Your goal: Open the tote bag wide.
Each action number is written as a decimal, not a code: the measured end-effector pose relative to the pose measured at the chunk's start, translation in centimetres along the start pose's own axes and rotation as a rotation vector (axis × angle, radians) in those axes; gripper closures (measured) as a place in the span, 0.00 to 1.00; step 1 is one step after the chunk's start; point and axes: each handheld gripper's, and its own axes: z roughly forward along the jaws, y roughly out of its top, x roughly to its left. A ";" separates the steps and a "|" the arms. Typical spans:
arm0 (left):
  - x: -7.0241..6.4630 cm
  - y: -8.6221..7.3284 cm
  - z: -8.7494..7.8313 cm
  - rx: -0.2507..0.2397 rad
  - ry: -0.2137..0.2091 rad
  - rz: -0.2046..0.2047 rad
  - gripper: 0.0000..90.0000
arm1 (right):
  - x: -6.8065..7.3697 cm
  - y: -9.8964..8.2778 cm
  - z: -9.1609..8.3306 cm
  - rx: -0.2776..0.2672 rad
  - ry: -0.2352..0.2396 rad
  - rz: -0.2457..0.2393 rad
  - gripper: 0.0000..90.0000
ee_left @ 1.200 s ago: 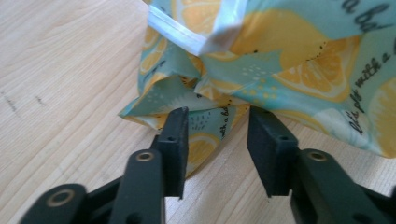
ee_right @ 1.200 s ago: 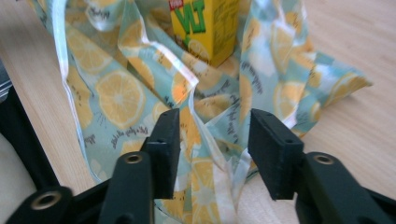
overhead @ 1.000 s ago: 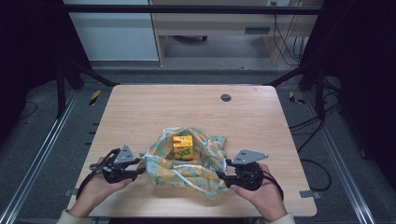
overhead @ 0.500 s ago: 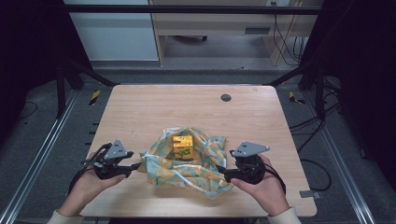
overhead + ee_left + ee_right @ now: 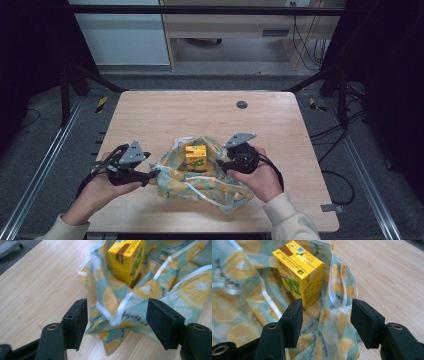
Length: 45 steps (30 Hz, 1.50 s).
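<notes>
Currently the left gripper [image 5: 152, 173] is level at the bag's left edge, jaws just opening, film between them unpressed. Right gripper [image 5: 219, 164] has jaws apart, just narrowing, over the right rim. Crinkled lemon-print plastic bag [image 5: 200, 180] holds an upright yellow carton [image 5: 195, 157] on the wood-grain table [image 5: 165, 112].

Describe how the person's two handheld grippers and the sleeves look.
Both tools are black. The left tongs and right tongs each end in two rectangular black pads on bolted arms. Each carries a grey three-cornered plate on top and trails black cable loops. The sleeves are pale cream.
</notes>
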 end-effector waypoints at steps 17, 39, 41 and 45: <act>-3.9 -0.7 3.5 0.090 -0.147 0.112 0.33 | -0.9 0.6 4.0 0.070 0.003 0.011 0.92; -3.1 -4.5 7.7 0.189 -0.145 0.026 0.79 | -4.0 2.5 9.3 0.067 0.038 0.119 0.99; -3.1 -4.5 7.8 0.197 -0.153 0.020 0.79 | -4.4 2.1 9.6 0.074 0.035 0.134 0.99; -3.1 -4.6 7.8 0.201 -0.150 0.025 0.79 | -5.1 1.3 10.2 0.106 0.030 0.165 0.99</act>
